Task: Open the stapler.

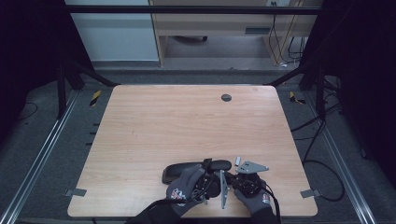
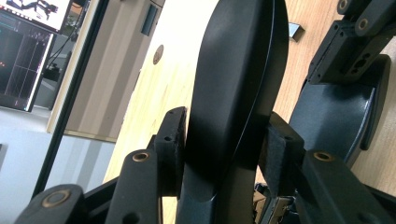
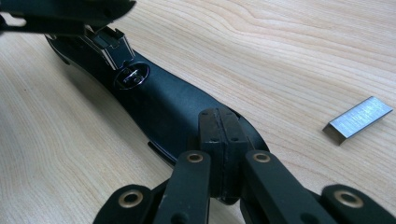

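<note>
Left gripper [image 2: 224, 154] clamped across raised stapler top [image 2: 233, 84]; right gripper [image 3: 219, 135] closed, pressing stapler base [image 3: 159, 107]; staple strip [image 3: 357, 119] lying loose at right of frame.

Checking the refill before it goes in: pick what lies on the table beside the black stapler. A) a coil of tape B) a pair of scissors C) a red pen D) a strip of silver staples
D: a strip of silver staples lies flat on the bare wooden table, apart from the open black stapler, on which the shut right hand-held gripper presses.
</note>
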